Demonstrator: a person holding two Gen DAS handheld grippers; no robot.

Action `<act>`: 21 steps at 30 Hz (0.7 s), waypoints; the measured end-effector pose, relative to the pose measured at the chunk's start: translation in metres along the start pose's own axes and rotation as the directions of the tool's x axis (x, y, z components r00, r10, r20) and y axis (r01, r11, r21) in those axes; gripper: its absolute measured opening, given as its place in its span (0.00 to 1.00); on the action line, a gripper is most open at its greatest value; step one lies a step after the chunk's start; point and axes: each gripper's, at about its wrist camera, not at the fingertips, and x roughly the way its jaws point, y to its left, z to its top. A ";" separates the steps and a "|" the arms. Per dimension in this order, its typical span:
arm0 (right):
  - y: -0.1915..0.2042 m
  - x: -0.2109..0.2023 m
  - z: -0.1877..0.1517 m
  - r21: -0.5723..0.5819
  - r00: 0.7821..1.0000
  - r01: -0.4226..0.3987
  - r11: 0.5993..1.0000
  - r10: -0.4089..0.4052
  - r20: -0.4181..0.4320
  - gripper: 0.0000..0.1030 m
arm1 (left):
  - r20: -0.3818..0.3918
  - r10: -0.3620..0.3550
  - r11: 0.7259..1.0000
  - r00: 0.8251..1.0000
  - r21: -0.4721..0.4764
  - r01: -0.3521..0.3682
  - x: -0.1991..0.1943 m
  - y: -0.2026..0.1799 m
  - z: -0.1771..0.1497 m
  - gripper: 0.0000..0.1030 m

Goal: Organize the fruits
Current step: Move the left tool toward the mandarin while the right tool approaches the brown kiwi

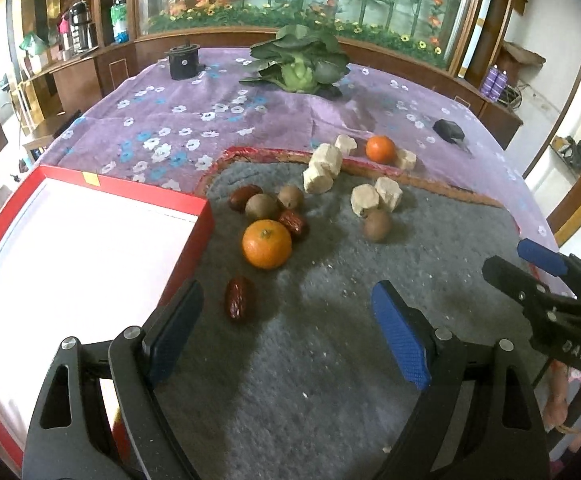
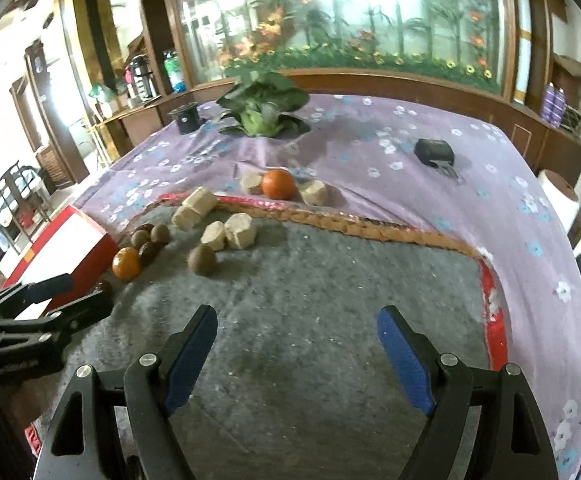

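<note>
On the grey mat lie an orange, three brown kiwis, and red dates. One date sits just ahead of my left gripper's left finger. A second orange rests on the purple cloth among beige blocks. The left gripper is open and holds nothing. A red box with a white inside stands at its left. My right gripper is open and holds nothing over bare mat, with a kiwi and an orange far ahead to its left.
A leafy green vegetable, a black cylinder and a small black device lie on the flowered purple cloth beyond the mat. A paper roll stands off the table's right edge. Wooden cabinets ring the table.
</note>
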 end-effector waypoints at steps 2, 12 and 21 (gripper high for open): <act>0.000 -0.001 0.000 -0.006 1.000 0.006 1.000 -0.006 0.000 0.80 | -0.003 -0.010 1.000 1.000 -0.005 0.010 0.004 0.000 0.002 0.84; -0.004 0.002 0.002 0.003 1.000 -0.021 1.000 0.021 -0.005 0.79 | -0.023 0.013 0.999 1.000 0.032 -0.013 0.029 -0.001 0.008 0.84; 0.005 0.012 0.007 -0.037 0.999 -0.038 0.999 0.037 -0.023 0.73 | -0.031 0.031 0.998 0.999 0.047 -0.029 0.039 0.013 0.015 0.43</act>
